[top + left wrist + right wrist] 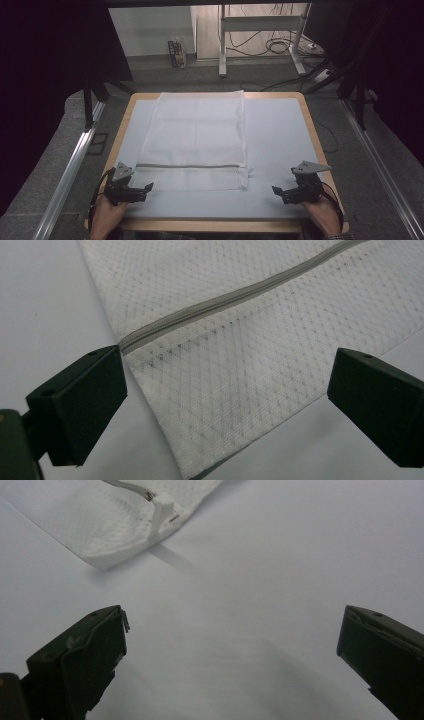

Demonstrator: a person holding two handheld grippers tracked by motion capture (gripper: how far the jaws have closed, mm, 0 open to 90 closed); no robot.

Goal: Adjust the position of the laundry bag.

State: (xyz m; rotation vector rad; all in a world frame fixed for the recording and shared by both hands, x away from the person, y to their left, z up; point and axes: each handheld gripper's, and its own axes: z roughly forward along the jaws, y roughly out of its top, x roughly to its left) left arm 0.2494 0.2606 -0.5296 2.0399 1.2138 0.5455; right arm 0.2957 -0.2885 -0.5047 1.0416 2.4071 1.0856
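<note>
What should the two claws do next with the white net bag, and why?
Probably the left claw should slide forward a little and close on the near left corner of the mesh bag. Its jaws are open and that corner, by the zipper, lies right ahead of them in the left gripper view. The right claw is open too, but farther from the bag.
</note>
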